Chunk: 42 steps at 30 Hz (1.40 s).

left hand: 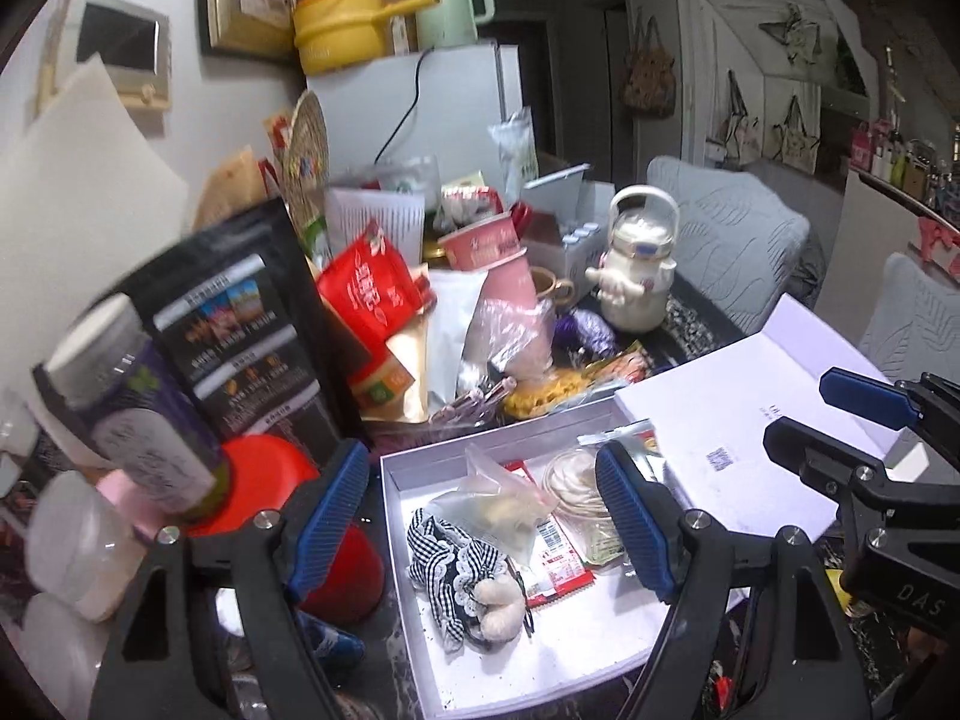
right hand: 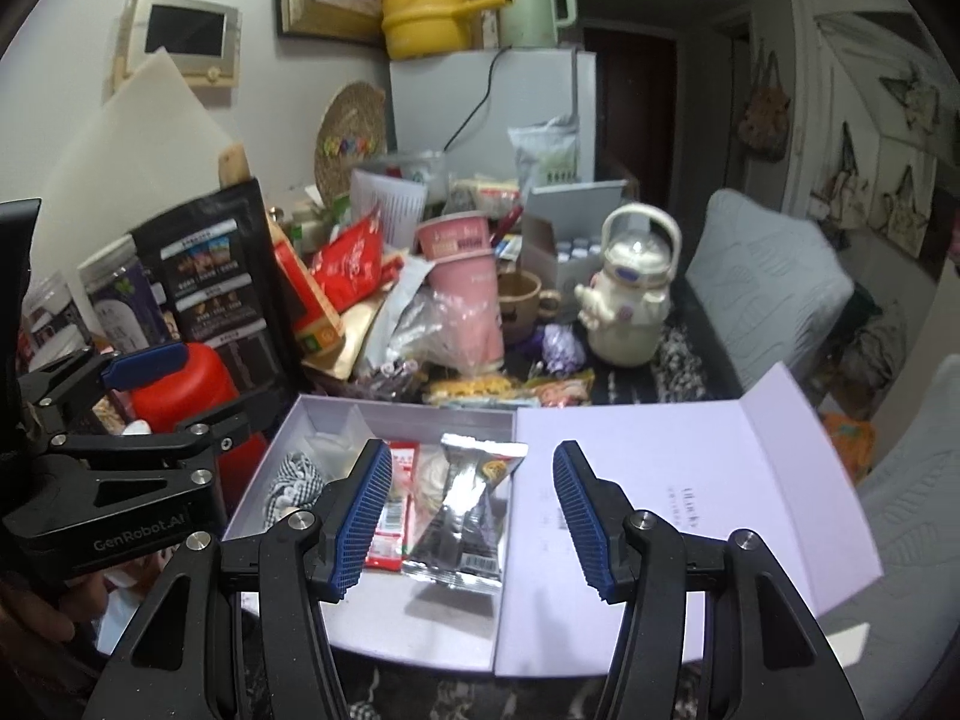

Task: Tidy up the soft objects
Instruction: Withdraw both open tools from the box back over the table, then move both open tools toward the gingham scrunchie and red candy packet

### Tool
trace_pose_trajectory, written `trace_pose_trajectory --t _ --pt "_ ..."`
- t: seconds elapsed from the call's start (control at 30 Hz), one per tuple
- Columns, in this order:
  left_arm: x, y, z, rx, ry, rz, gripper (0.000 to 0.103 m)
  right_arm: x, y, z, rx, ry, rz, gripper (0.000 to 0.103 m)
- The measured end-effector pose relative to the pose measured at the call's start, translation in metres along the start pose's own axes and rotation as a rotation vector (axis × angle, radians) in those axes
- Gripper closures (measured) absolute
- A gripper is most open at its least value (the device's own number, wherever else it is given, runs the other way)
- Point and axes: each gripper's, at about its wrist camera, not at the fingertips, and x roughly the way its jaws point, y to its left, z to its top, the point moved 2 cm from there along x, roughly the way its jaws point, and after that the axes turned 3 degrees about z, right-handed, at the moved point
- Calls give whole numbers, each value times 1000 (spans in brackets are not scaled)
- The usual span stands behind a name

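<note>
Filling the middle of both views, the white box (left hand: 600, 648) sits open on the cluttered table, its lid (right hand: 690, 480) flat beside it. Only the right wrist view shows a silver foil packet (right hand: 465, 516) inside; the left view reveals a checked cloth (left hand: 444, 558) and clear bag (left hand: 498, 498). Left gripper (left hand: 480, 528) and right gripper (right hand: 474, 516) hover above, jaws parted, holding nothing.
</note>
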Motion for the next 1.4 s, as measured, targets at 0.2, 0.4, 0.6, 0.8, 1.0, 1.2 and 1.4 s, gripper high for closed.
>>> trace_pose_trajectory --t 0.2,0.4,0.6,0.8,1.0,1.2,1.4 --pt "-39 -4 -1 11 -52 -20 25 -41 5 -3 2 -58 -11 44" --pt "-73 -3 -10 -5 -87 -60 25 -81 11 -15 15 -104 -17 39" --pt "-100 -4 -25 -12 -105 -86 24 -114 18 -33 11 -128 -17 36" --pt "-125 -8 -44 -2 -117 -107 21 -139 25 -54 20 -144 -17 34" --pt "-139 -15 -68 18 -105 -140 21 -151 28 -81 40 -133 -15 34" --pt "-144 -19 -92 32 -77 -165 21 -157 33 -107 57 -114 -10 34" --pt "-139 -18 -116 15 -24 -181 21 -150 36 -131 73 -71 6 34"
